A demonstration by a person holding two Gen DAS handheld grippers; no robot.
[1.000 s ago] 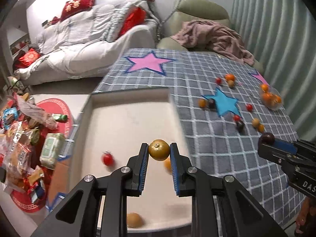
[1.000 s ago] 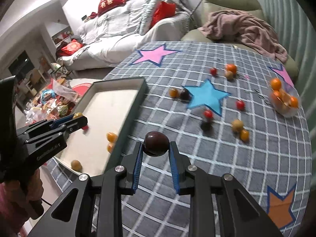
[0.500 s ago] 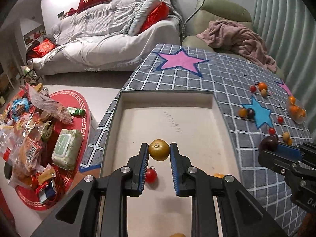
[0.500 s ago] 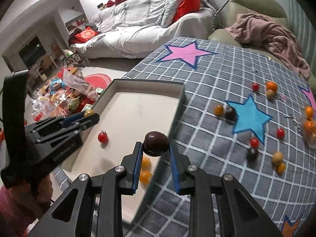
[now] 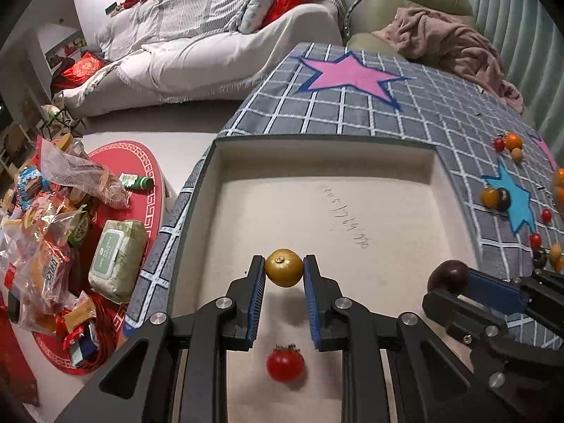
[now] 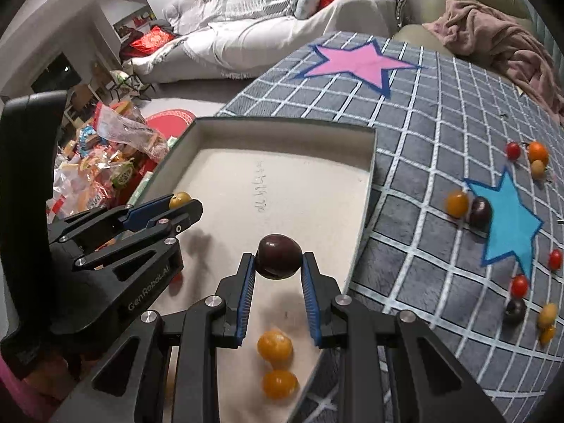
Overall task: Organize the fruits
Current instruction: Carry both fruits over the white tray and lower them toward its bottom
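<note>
Since a second ago both grippers have swung from over the checked cloth to above the tray, and each has sunk toward its pale floor. The left gripper keeps its jaws narrow, clamped on a yellow-brown fruit; the right gripper is likewise closed on a dark plum, with no change in either grip.

The step in hand looks like the delivery: two fruits carried to the tray, release not yet made. In the left view the yellow-brown fruit hangs over the middle of the tray, with a red tomato lying nearer, below the jaws. In the right view the dark plum hangs over the tray's near right part, just inside the right wall, with two orange fruits on the floor nearer the camera. More fruit lies scattered on the surface to the right, around the blue star.

The next move probably calls for lowering a little further, then opening the jaws gently so the fruits do not roll into those already there.

Both fruits are nearly round, with no clear long axis; the yellow-brown one's stem end faces up toward the camera.
</note>
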